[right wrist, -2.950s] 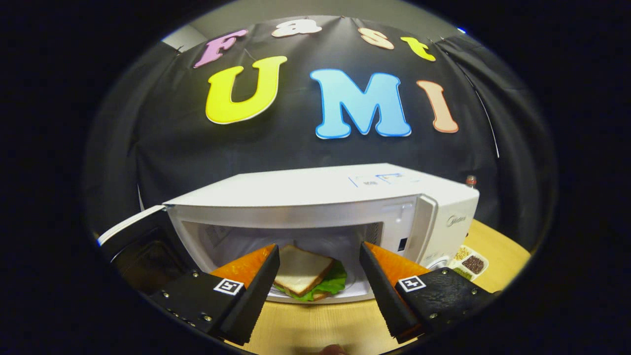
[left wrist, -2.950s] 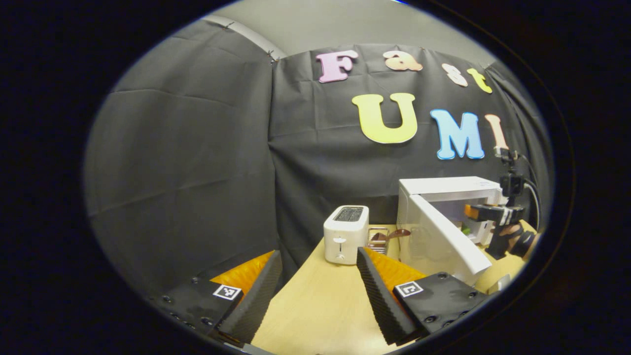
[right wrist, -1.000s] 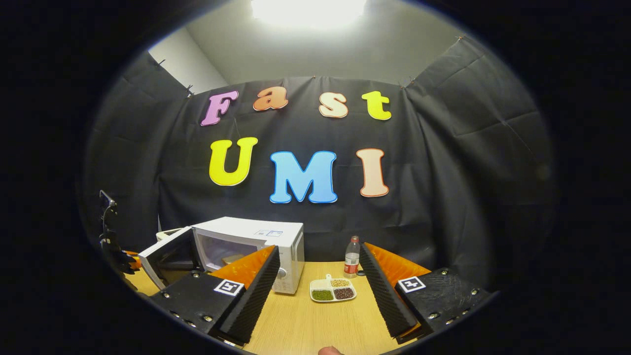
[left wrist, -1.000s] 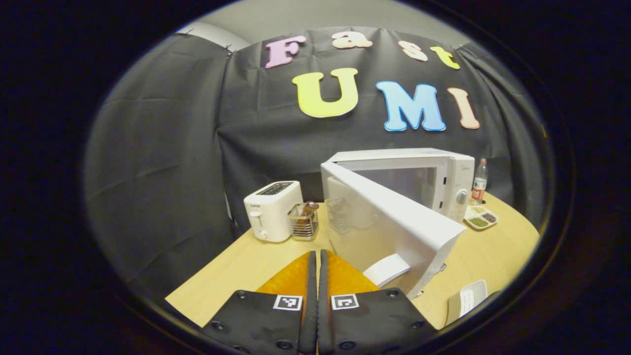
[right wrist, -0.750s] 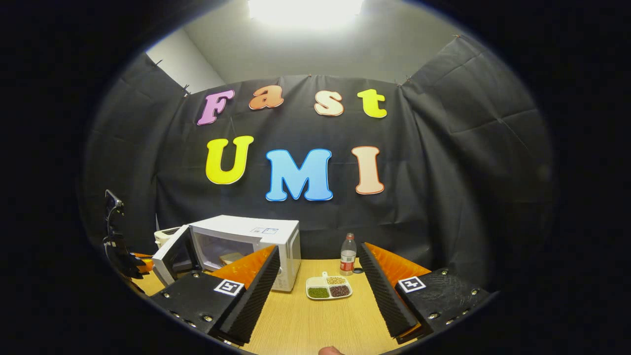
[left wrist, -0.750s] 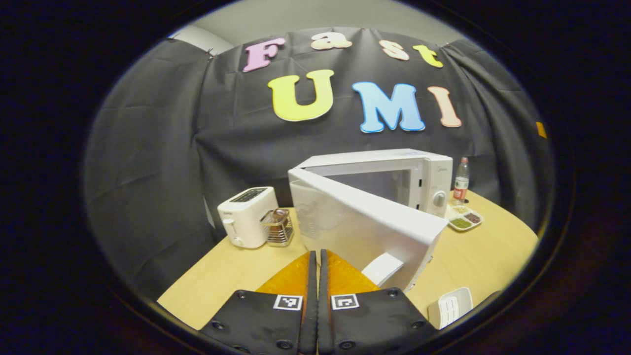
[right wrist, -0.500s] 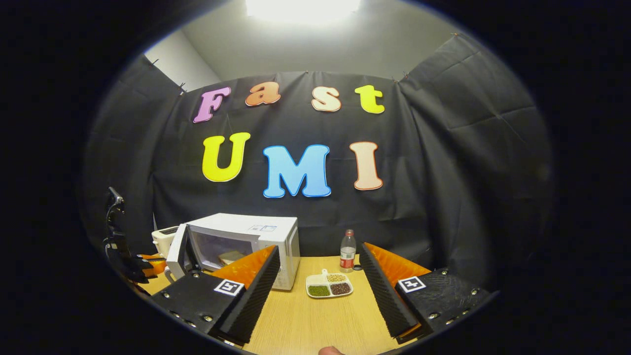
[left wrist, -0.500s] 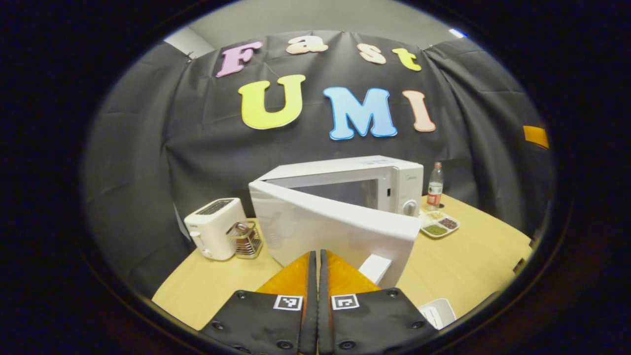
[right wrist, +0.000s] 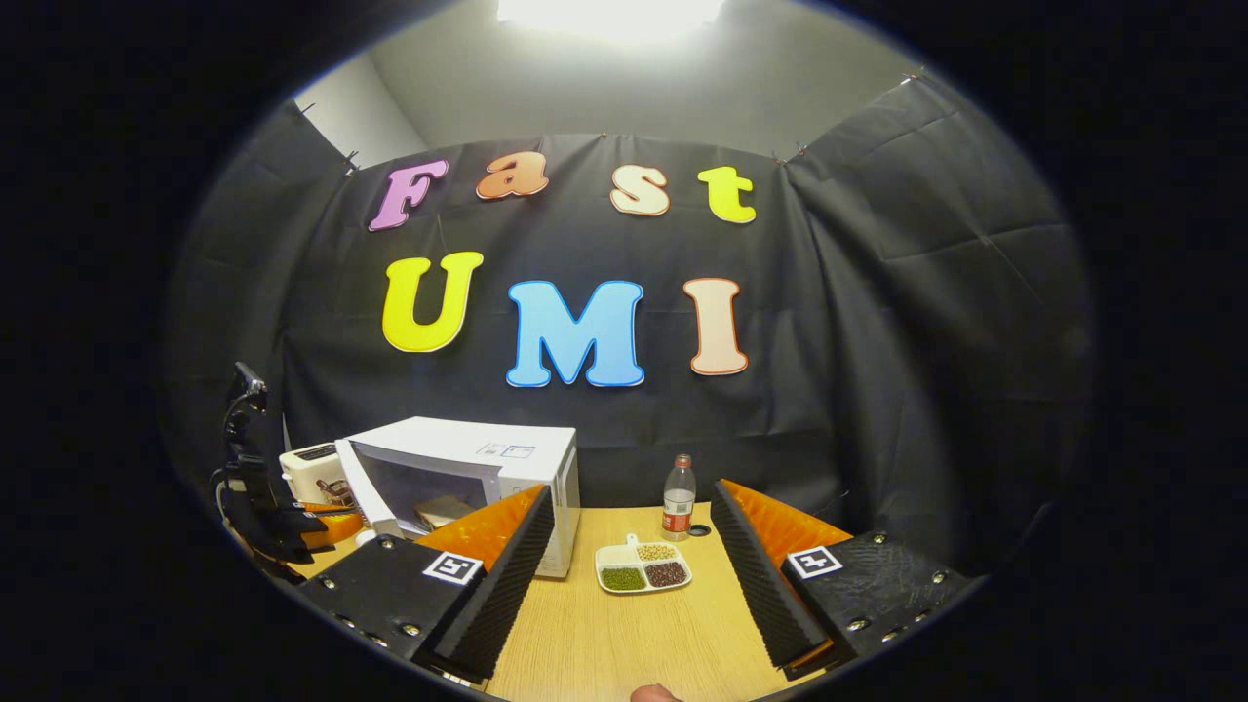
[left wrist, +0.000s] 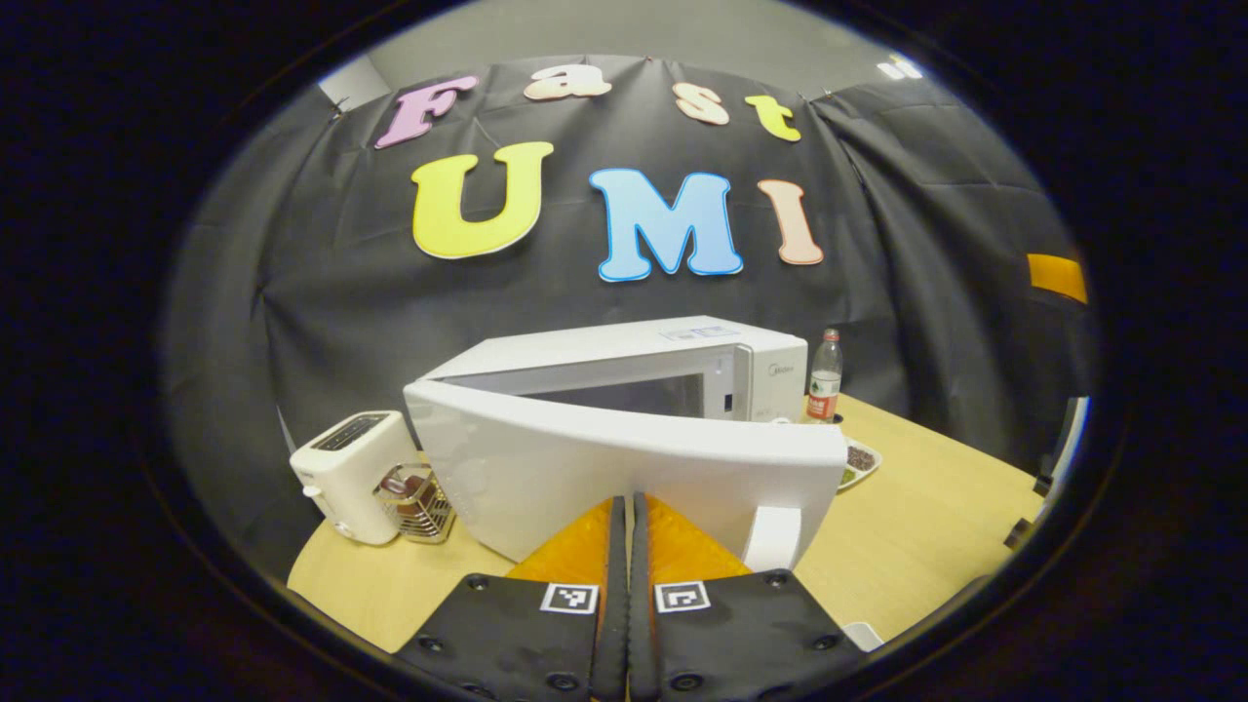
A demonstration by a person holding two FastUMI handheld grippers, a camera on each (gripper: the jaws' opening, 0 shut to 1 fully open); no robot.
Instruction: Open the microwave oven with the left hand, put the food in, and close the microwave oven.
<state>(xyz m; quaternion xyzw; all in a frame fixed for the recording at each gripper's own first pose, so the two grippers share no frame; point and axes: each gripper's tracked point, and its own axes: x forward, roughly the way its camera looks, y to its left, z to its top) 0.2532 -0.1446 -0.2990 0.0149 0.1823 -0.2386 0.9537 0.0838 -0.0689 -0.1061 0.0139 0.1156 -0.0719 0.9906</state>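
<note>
The closing of the microwave oven point(left wrist: 624, 390) was judged to be the step in hand, with the food apparently already inside. In the left gripper view, the left gripper point(left wrist: 629, 546) was seen with its fingers pressed together on nothing, their tips set against the outer face of the door point(left wrist: 585, 468), which stood partly ajar, hinged at the oven's left. In the right gripper view a pale slab that could be the sandwich point(right wrist: 441, 509) was made out dimly inside the oven's cavity, behind the door.

The next move was judged to call for a steady push on the door toward the oven's front until it latched, applied near the handle point(left wrist: 773, 536) at the door's free edge, without the whole oven being shoved back.

Counted from left to right of the oven: one toaster point(left wrist: 351, 473) and one wire basket point(left wrist: 414, 502) to its left; one oven; one compartment dish of beans point(right wrist: 642, 568) and one bottle point(right wrist: 677, 511) to its right, all on one wooden table point(right wrist: 624, 634). Two grippers were counted; the right gripper point(right wrist: 629, 556) was held well clear of the oven, to its right, fingers spread apart and empty.
</note>
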